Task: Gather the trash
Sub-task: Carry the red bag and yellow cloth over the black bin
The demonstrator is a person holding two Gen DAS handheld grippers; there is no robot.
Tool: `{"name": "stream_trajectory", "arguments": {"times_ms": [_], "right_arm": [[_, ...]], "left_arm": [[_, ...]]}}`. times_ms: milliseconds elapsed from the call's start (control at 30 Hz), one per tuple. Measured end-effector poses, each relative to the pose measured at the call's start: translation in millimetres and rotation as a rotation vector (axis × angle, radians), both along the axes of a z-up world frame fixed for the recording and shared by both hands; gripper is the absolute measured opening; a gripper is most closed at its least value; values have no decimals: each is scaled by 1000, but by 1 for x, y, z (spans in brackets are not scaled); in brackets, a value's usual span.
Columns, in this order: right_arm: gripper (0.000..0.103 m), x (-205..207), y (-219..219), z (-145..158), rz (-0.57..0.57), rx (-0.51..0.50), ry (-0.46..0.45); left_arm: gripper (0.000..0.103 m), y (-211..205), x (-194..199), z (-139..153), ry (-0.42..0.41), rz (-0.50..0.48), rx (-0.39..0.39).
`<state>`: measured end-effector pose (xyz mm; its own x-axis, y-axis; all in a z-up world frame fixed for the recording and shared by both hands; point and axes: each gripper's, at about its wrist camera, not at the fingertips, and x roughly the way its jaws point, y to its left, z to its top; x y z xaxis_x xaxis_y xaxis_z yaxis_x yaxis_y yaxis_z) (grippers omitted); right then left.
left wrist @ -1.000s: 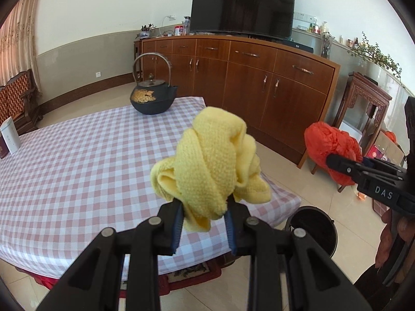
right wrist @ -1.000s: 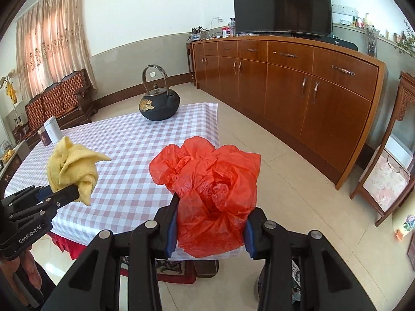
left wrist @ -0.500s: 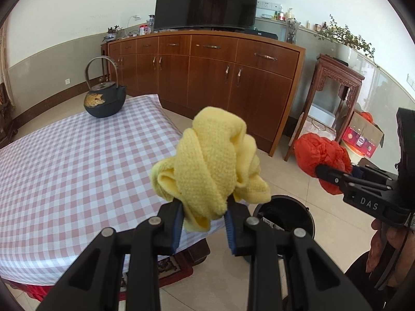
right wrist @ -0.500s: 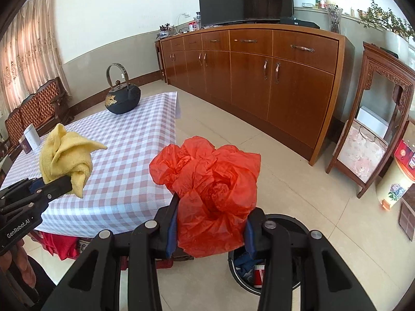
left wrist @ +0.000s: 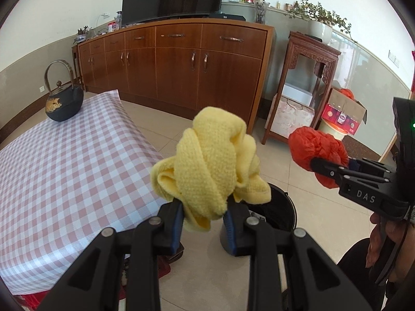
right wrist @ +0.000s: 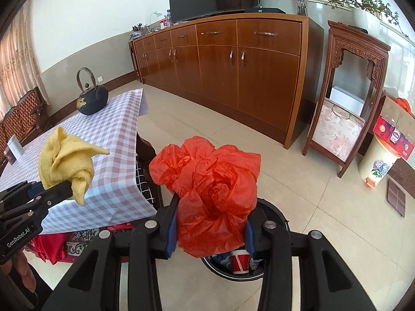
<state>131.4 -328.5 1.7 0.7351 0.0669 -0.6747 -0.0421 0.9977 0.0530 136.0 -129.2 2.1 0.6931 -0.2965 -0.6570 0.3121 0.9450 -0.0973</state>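
My left gripper (left wrist: 205, 223) is shut on a crumpled yellow cloth (left wrist: 210, 165), held above the floor just past the table's corner; the cloth also shows in the right wrist view (right wrist: 64, 163). My right gripper (right wrist: 211, 233) is shut on a crumpled red plastic bag (right wrist: 210, 194), which also shows in the left wrist view (left wrist: 316, 150). A round black trash bin (right wrist: 272, 215) stands on the floor right below the bag, with trash inside. In the left wrist view the bin (left wrist: 280, 207) is partly hidden behind the cloth.
A table with a checked cloth (left wrist: 64, 168) stands at the left, with a black kettle (left wrist: 63, 101) on it. A long wooden sideboard (left wrist: 181, 64) with a TV lines the far wall. A carved wooden stand (right wrist: 347, 98), a cardboard box (left wrist: 345, 111) and a floral bin (right wrist: 381, 160) stand at the right.
Both grippers have swung right, away from the table and over the floor. The trash bin has come into view below them. Both still hold their loads.
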Motion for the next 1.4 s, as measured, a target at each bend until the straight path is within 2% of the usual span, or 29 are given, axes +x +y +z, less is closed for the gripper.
{"name": "stream_trajectory", "arguments": {"times_ms": [500,800,1000,1400], "right_arm": [[43,-16,-69,-52,-111,2,113],[43,-17,-88,-68,-145,7,143],[43,-13,-94,-82,-141,-1,172],[43,19,-97,-143,-57,-42,302]], "left_arm": [[29,-69,12,-49,122,-136,27],[29,-88,19,-65,163,-171,40],[29,-97,26,-81,204,-190,53],[29,-121,53,-130,332,-212,88]]}}
